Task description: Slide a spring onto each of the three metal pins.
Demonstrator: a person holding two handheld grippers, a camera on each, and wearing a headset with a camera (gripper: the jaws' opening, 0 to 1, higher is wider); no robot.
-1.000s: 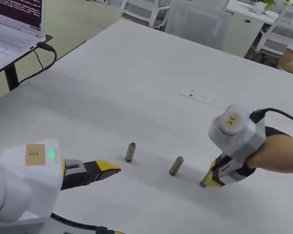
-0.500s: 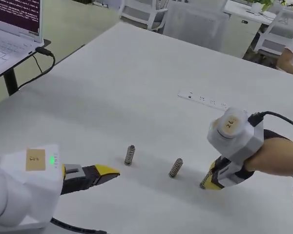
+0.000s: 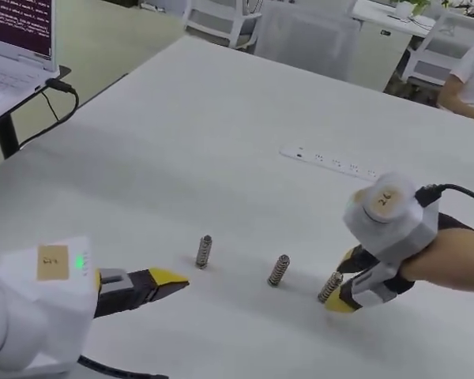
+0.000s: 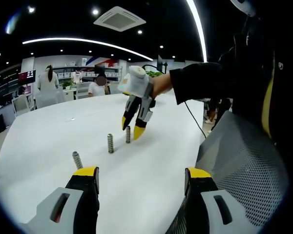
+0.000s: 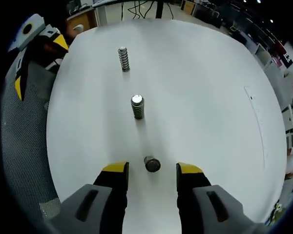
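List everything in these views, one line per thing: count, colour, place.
spring-covered metal pins: three, silver-grey, upright in a row on the table
white table: one, white, under the pins
white power strip: one, white, flat on the table beyond the row
silver laptop: one, silver, screen lit, far left beside the table
black cable: one, black, hanging from the laptop
person in a white shirt: one, far right
left gripper: black, yellow tips, open, left of the row
right gripper: black, yellow tips, open, jaws astride the rightmost pin

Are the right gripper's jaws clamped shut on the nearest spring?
No, the right gripper stands open, the nearest spring sitting between its jaws with a gap on each side.
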